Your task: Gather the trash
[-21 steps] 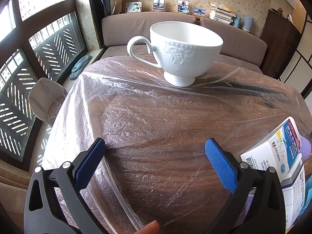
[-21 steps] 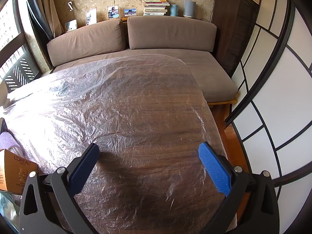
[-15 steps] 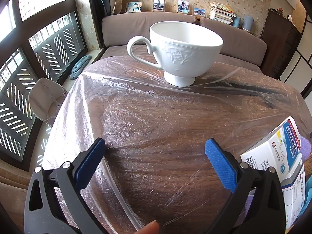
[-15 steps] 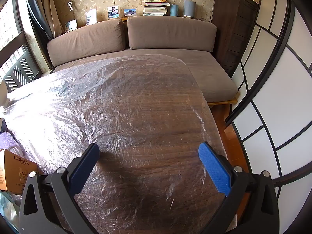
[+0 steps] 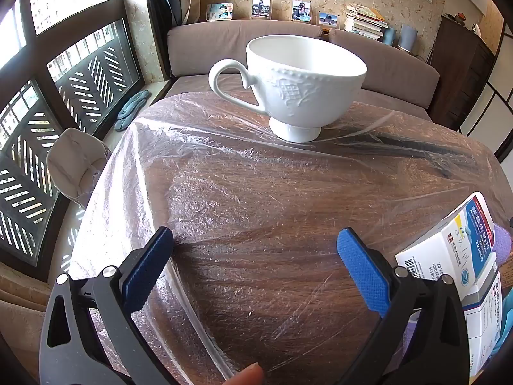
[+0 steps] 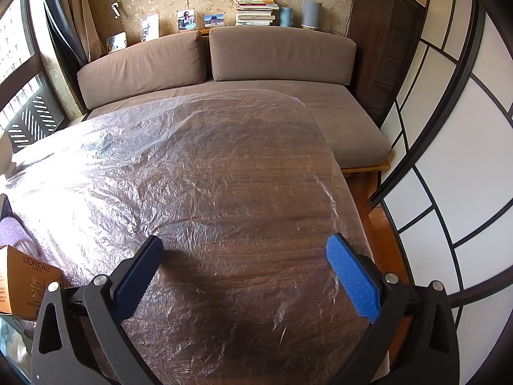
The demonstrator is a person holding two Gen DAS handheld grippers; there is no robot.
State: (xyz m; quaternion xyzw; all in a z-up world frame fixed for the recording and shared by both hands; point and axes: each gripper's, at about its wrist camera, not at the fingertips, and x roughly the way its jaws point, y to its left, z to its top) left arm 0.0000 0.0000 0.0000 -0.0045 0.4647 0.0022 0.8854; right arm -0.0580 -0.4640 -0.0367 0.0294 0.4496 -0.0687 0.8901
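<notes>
A wooden table (image 5: pixel 256 211) is covered with thin clear plastic film (image 6: pixel 134 179). My left gripper (image 5: pixel 255 264) is open and empty, low over the near part of the table. A white and blue carton (image 5: pixel 458 253) lies just to its right, with a second box (image 5: pixel 484 314) below it. My right gripper (image 6: pixel 243 272) is open and empty over the film near the table's right edge. A gold L'Oreal box (image 6: pixel 22 280) sits at its left, beside a purple cloth (image 6: pixel 12 231).
A white footed teacup (image 5: pixel 298 86) stands upright at the far side of the table. A brown sofa (image 6: pixel 256 73) lies behind the table, a pale chair (image 5: pixel 77 166) at the left by the window, a sliding screen (image 6: pixel 449 147) on the right.
</notes>
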